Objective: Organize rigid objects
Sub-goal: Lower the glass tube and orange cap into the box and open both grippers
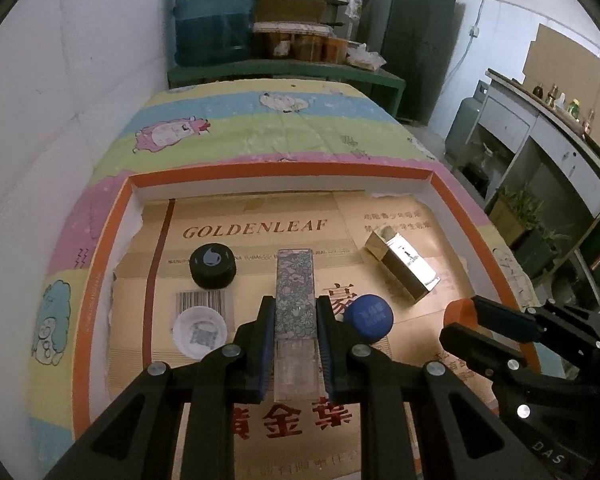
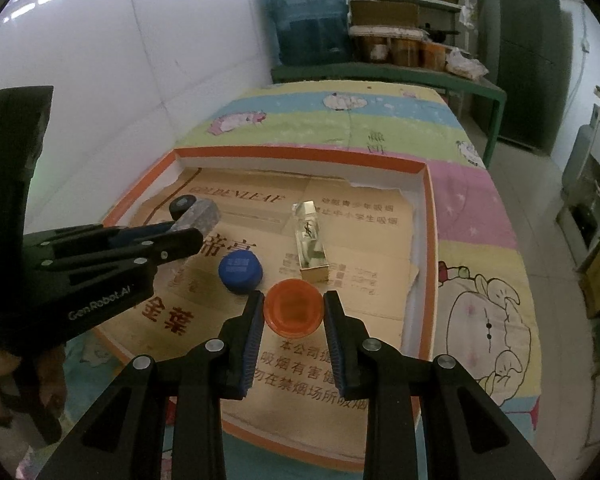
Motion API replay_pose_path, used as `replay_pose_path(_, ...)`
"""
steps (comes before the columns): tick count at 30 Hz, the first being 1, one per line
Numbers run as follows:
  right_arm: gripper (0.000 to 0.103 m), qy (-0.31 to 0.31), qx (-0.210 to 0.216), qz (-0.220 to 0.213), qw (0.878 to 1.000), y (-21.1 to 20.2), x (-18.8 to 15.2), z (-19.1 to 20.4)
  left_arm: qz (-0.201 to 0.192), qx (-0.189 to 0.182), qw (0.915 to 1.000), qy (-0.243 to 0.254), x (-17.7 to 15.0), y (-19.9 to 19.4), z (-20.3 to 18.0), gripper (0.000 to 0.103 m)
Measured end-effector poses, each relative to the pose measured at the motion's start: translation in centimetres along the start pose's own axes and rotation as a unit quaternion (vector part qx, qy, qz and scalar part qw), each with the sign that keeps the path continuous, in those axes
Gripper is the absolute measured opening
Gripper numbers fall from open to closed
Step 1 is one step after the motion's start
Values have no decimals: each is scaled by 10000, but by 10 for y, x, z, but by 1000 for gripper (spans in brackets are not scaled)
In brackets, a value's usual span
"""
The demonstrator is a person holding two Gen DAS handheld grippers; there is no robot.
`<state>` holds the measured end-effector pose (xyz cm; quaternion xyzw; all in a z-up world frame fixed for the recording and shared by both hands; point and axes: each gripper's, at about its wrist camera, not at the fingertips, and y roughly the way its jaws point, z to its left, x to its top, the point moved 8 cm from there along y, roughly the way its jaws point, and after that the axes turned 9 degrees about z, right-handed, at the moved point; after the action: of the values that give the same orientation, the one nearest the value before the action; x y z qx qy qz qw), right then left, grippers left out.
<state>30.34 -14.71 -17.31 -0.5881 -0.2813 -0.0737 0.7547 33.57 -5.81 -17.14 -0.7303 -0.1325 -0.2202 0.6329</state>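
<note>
My left gripper (image 1: pixel 294 308) is shut on a long flower-patterned box (image 1: pixel 294 292) and holds it over the cardboard-lined orange tray (image 1: pixel 100 264). My right gripper (image 2: pixel 293 300) is shut on an orange cap (image 2: pixel 294 306); it also shows at the right of the left wrist view (image 1: pixel 460 320). On the tray lie a blue cap (image 1: pixel 369 316) (image 2: pixel 241 269), a black cap (image 1: pixel 213 265) (image 2: pixel 183 205), a white lid (image 1: pixel 199 330) and a gold box (image 1: pixel 404 266) (image 2: pixel 310 240).
The tray lies on a cartoon-print cloth (image 1: pixel 260 128) over a table. A white wall (image 1: pixel 60 80) is on the left. Behind stand a blue water jug (image 1: pixel 214 12), shelves with pots and a dark cabinet (image 1: pixel 416 32). A counter (image 1: pixel 548 152) runs along the right.
</note>
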Motion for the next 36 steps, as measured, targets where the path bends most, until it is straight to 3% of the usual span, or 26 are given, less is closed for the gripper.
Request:
replay_pose_path(25,31,-71,-34,239,9997,19,-6,0,139,-153,9997,-86,2,15,5,24)
replay_pose_path(28,37,-103,-28,249,9996,18,-6,1,66,-80,9999,-30,1,10,5,32)
replay_pose_path(31,56,-131,-100,218,9996,16,-5,2,-49,-36,10000,-25,1,3,6,34)
replay_pose_path(36,58,-31,-138,178,9997,11,-6,-1,-112,13,9999,-27,2,-8,5,34)
